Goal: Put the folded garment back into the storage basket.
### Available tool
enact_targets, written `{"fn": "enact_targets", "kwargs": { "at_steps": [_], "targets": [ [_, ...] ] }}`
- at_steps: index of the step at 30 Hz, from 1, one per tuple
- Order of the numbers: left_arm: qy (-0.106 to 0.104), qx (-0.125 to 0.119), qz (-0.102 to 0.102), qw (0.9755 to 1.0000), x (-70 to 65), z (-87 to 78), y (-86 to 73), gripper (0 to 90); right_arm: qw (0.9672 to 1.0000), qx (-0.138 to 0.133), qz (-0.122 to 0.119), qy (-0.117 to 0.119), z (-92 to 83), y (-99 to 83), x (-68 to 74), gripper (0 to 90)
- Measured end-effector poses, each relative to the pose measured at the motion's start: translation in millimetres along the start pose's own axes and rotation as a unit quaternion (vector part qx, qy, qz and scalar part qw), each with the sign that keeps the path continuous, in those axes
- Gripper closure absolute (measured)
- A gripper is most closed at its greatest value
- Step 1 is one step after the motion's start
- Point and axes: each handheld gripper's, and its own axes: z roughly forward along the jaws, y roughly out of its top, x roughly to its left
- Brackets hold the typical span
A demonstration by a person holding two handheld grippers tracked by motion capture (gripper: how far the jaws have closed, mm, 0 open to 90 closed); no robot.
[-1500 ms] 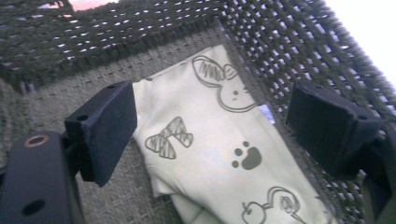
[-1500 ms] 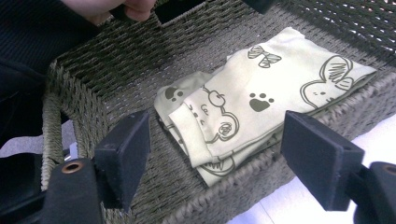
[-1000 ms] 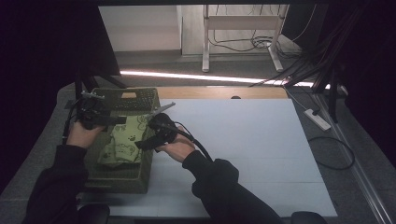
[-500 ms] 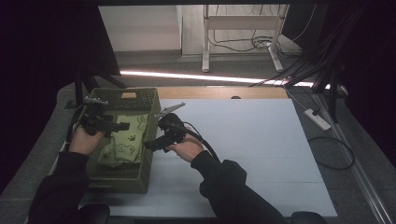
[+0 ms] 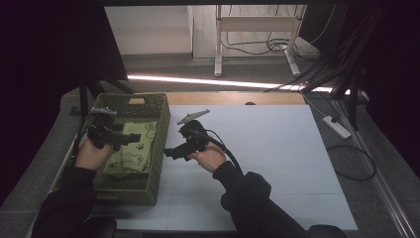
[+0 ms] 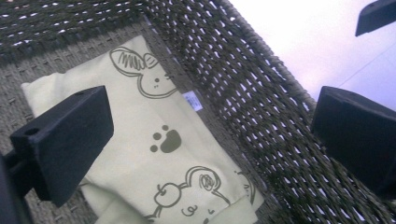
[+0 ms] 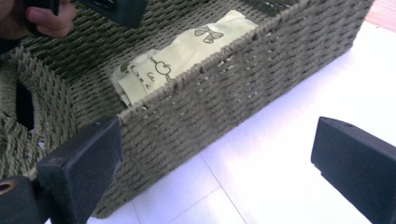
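A folded pale yellow cloth printed with animal drawings lies flat inside a woven olive basket at the table's left. My left gripper hovers over the cloth above the basket floor. Its jaws have just been opening and stand open with nothing gripped. My right gripper is just outside the basket's right wall over the white mat, pointing at it. Its jaws have also just been opening and are open and empty. The cloth peeks over the rim.
A white mat covers the table to the right of the basket. A power strip and a looped cable lie past the table's right edge. The other hand shows at the top left of the right gripper view.
My right gripper has drawn back to the right, from over the cloth to outside the basket wall. My left gripper has shifted a little nearer over the cloth. The cloth now lies free.
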Motion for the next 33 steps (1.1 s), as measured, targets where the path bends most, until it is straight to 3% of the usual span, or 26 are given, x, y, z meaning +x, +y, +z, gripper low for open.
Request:
{"fn": "enact_targets", "kwargs": {
  "at_steps": [16, 27, 33],
  "targets": [
    [-0.007, -0.019, 0.023, 0.9995, -15.0, -2.3, -8.0, 0.0, 0.9999, -0.004, 0.002, -0.009, -25.3, -17.8, -17.2, 1.7],
    [-0.004, -0.022, 0.039, 0.999, -23.2, -0.6, -13.3, 0.0, 0.999, 0.006, -0.019, -0.039, -42.4, -33.4, -23.7, 0.7],
    [0.007, -0.019, 0.051, 0.9985, -30.3, -0.2, -14.6, 0.0, 0.9986, 0.007, -0.016, -0.05, -52.5, -41.3, -29.5, 0.1]
  ]
}}
